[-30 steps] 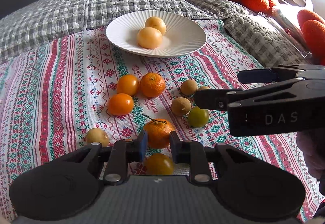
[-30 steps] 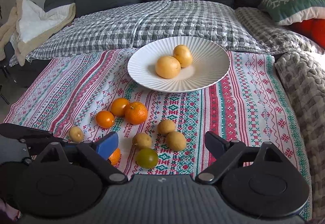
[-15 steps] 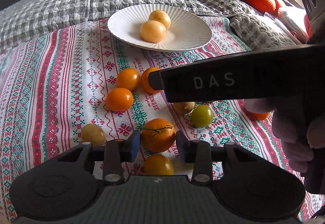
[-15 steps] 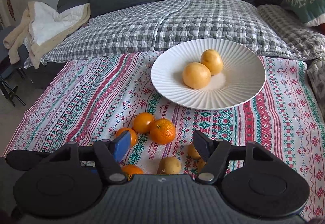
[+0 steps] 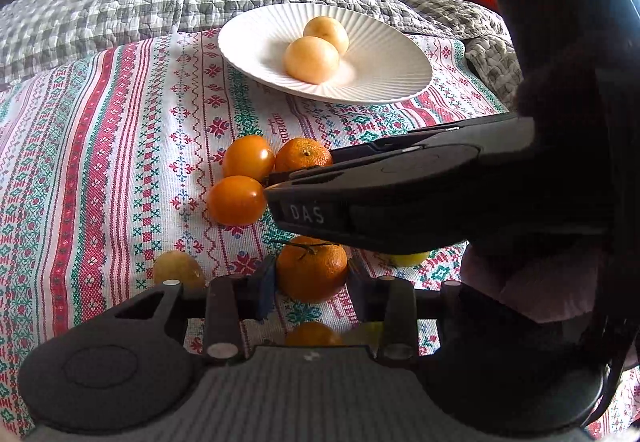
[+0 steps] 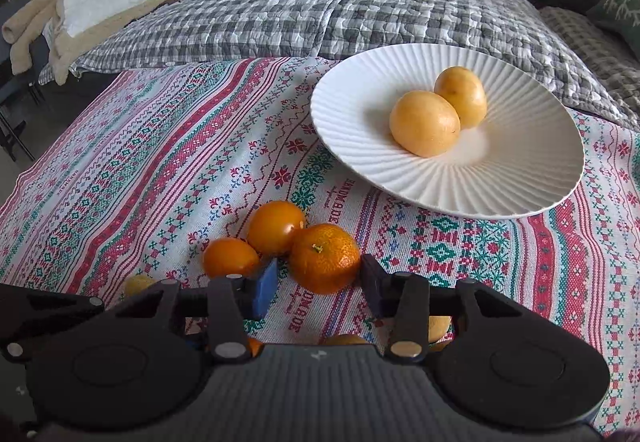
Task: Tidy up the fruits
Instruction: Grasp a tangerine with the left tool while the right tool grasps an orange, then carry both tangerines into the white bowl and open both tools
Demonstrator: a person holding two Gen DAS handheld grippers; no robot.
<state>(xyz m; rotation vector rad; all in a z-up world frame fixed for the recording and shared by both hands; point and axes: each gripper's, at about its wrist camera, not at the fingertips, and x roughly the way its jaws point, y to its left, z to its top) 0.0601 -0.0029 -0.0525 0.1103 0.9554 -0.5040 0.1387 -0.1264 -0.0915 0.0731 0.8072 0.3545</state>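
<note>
Right gripper (image 6: pixel 318 288) closing around an orange (image 6: pixel 325 258) in the middle of the cloth (image 6: pixel 120 169), plate (image 6: pixel 532 177) ahead to the right. Left gripper (image 5: pixel 312 282) nearly shut, squeezing a stemmed orange (image 5: pixel 312 268) nearer the cloth's front edge.

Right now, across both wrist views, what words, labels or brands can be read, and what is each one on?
"DAS": white letters on the side of the right tongs, seen from the left wrist view.
"HANDMADE": red woven lettering on the patterned tablecloth, below the white plate; it repeats near the mandarin, partly hidden.
The small script under each "HANDMADE" is too small to read.
</note>
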